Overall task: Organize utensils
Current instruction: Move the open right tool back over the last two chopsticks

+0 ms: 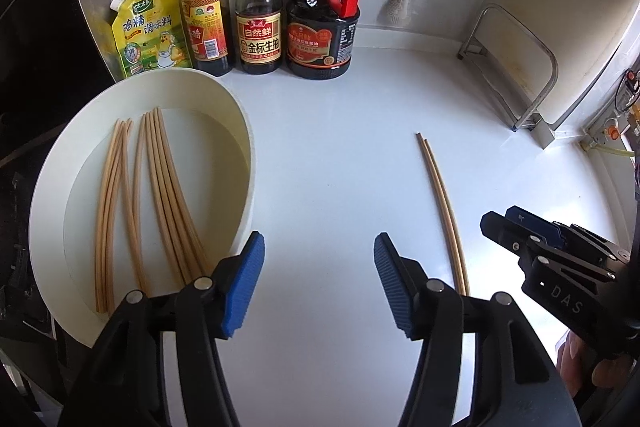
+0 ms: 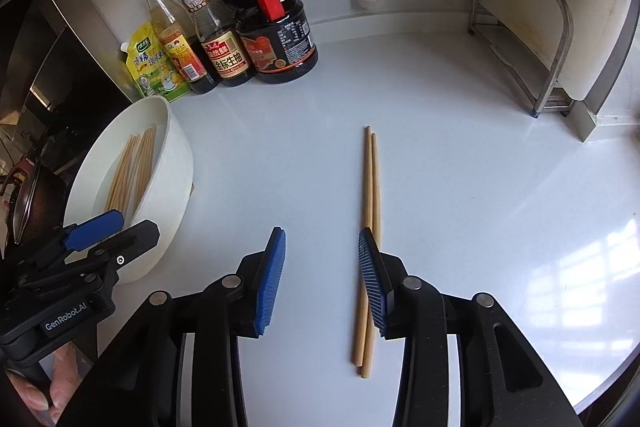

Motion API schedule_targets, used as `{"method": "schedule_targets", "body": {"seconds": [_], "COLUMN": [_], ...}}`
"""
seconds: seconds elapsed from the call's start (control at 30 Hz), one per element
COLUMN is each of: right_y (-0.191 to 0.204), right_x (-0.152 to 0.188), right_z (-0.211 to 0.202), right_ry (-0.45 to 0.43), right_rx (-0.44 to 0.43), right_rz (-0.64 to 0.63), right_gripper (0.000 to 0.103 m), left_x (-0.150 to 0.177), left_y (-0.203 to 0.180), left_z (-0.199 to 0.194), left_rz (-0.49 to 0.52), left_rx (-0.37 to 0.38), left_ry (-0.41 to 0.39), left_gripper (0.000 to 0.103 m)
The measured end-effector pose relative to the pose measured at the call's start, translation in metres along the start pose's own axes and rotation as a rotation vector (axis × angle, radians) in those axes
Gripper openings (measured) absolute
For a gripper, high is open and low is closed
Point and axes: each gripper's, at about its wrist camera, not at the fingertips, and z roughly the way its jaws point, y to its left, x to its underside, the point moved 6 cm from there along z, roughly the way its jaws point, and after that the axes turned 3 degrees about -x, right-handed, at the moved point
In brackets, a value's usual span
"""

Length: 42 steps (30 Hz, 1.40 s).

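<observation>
Two wooden chopsticks (image 2: pixel 370 195) lie side by side on the white counter; they also show in the left wrist view (image 1: pixel 440 199). A white tub (image 1: pixel 244 147) at the left holds several more chopsticks (image 1: pixel 160 195); the tub also shows in the right wrist view (image 2: pixel 176 163). My left gripper (image 1: pixel 320 247) is open and empty, hovering beside the tub's right rim. My right gripper (image 2: pixel 322 239) is open and empty above the counter, with its right finger over the near half of the loose pair.
Three sauce bottles (image 1: pixel 256 11) and a yellow seasoning pouch (image 1: pixel 148 27) stand against the back wall. A metal rack (image 2: pixel 532 39) stands at the back right. A stove with a dark pan (image 2: pixel 28 187) is at the far left.
</observation>
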Motion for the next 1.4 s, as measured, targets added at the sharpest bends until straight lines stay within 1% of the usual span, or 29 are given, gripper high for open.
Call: {"method": "schedule_targets", "body": {"seconds": [0.17, 0.27, 0.6, 0.73, 0.93, 1.07, 1.17, 1.4], "right_y": [-0.015, -0.023, -0.035, -0.042, -0.052, -0.055, -0.056, -0.059], "right_x": [0.004, 0.006, 0.011, 0.016, 0.026, 0.033, 0.036, 0.035], "right_z": [0.001, 0.002, 0.007, 0.01, 0.021, 0.029, 0.037, 0.05], "right_ry": [0.008, 0.01, 0.017, 0.025, 0.05, 0.058, 0.063, 0.058], "right_rx": [0.015, 0.016, 0.014, 0.015, 0.018, 0.032, 0.04, 0.04], "right_rz": [0.008, 0.018, 0.018, 0.019, 0.019, -0.001, -0.014, -0.02], "right_gripper": [0.037, 0.038, 0.039, 0.04, 0.04, 0.04, 0.04, 0.04], "left_x": [0.004, 0.007, 0.011, 0.014, 0.018, 0.022, 0.024, 0.026], "left_y": [-0.012, -0.017, -0.025, -0.031, -0.038, -0.041, -0.042, -0.042], "left_z": [0.006, 0.009, 0.016, 0.02, 0.027, 0.033, 0.037, 0.043], "left_rz": [0.005, 0.013, 0.009, 0.008, 0.009, 0.0, -0.01, -0.022], "left_rx": [0.004, 0.001, -0.011, -0.012, -0.017, -0.022, -0.03, -0.042], "left_ry": [0.018, 0.026, 0.049, 0.056, 0.066, 0.071, 0.076, 0.077], "left_gripper": [0.056, 0.058, 0.06, 0.062, 0.063, 0.066, 0.067, 0.068]}}
